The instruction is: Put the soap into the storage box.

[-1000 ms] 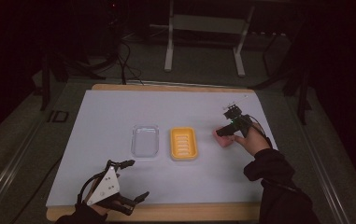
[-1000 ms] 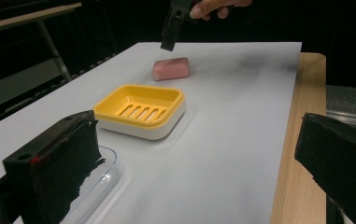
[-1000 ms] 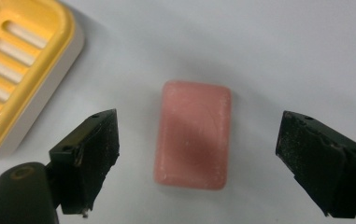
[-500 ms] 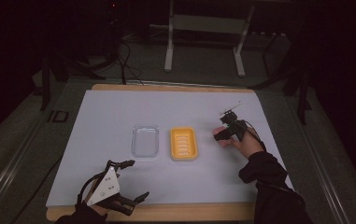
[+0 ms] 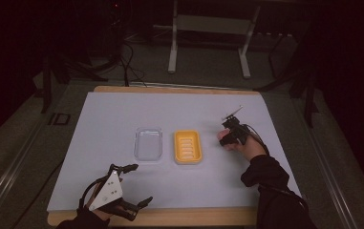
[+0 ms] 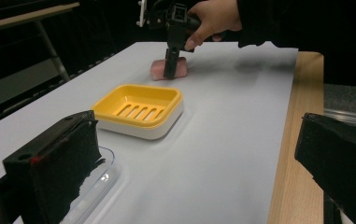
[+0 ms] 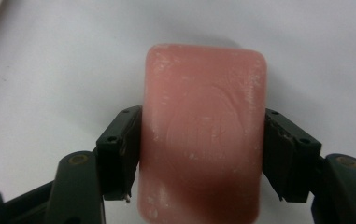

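Observation:
A pink bar of soap (image 7: 203,135) lies on the white table cover, and it also shows in the left gripper view as a pink soap (image 6: 156,70) beyond the dish. My right gripper (image 7: 202,156) has just been closing with the bar between its jaws, and both pads (image 7: 119,149) now press on its long sides. From above, the right gripper (image 5: 226,137) points down just right of the yellow soap dish (image 5: 187,147). My left gripper (image 5: 141,184) rests open near the front edge, holding nothing.
A clear plastic tray (image 5: 148,143) lies left of the yellow slotted dish (image 6: 138,109). The white cover (image 5: 112,119) ends at a wooden table edge (image 6: 297,140) on the near side. A metal stand (image 5: 208,43) is on the floor behind the table.
The right hand has sunk toward the table and come slightly nearer, bringing its gripper down beside the yellow dish. The left gripper has stayed where it was.

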`<act>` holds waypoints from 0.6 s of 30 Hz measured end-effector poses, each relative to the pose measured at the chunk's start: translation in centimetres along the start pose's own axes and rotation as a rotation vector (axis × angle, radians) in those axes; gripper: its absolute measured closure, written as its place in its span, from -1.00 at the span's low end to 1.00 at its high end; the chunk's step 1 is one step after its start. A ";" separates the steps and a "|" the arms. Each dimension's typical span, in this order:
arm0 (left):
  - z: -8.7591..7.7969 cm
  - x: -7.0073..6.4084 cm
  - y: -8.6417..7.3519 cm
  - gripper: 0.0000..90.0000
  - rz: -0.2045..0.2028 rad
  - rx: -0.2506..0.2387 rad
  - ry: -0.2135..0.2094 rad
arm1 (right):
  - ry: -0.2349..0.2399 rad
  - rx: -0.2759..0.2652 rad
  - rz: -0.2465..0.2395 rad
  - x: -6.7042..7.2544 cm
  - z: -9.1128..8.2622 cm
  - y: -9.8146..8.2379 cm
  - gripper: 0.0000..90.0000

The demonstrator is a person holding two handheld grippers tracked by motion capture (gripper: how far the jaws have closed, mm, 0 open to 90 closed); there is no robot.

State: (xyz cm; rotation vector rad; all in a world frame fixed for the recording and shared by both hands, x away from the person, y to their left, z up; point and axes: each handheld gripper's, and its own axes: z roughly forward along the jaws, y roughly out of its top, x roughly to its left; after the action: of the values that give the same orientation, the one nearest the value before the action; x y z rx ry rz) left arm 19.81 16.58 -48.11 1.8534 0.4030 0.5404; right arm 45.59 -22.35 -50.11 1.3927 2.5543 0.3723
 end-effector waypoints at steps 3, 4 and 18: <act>0.0 0.0 0.0 -0.99 0.000 0.000 -0.001 | 0.005 0.002 0.018 0.0 0.2 -0.1 -0.18; 0.0 0.0 0.0 -0.99 0.000 0.002 -0.001 | 0.007 0.002 0.022 -0.1 0.2 -0.1 -0.18; 0.1 0.0 0.0 -0.99 0.000 -0.001 -0.001 | -0.089 0.103 0.153 0.3 -0.5 0.9 -0.16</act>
State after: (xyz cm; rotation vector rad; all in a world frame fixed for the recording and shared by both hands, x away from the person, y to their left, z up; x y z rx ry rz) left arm 19.85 16.52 -48.15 1.8528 0.4024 0.5396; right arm 46.00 -21.68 -49.41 1.6092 2.4339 0.2007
